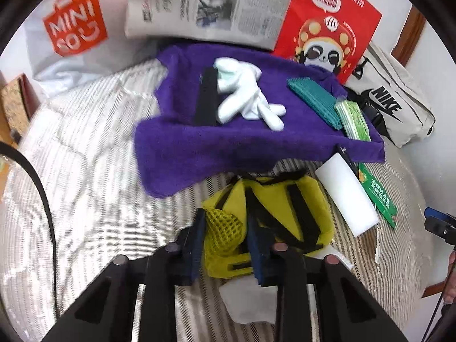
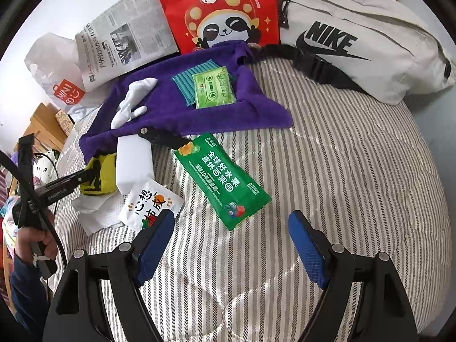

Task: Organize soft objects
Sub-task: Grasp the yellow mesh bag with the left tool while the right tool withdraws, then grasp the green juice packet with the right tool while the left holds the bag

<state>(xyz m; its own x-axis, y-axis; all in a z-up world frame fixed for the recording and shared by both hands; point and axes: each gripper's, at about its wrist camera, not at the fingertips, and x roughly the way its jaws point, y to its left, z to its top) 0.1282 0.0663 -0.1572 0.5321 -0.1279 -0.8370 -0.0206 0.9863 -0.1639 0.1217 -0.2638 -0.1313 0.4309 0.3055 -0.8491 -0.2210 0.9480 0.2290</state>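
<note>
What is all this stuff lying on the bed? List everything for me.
Towel: one, purple, spread mid-bed.
Glove: one, white, on the towel.
Ribbed cloth: one, teal, on the towel.
Tissue pack: one, light green, on the ribbed cloth.
Foam block: one, white, at the towel's near edge.
Long packet: one, green, on the striped quilt.
Small packet: one, white, beside the foam block.
Mesh bag: one, yellow with black straps.
Paper bag: one, red, behind the towel.
Newspaper: one.
Nike bag: one, cream.
Miniso bag: one, white.
Left gripper: closed on the mesh bag.
Right gripper: open, empty.
</note>
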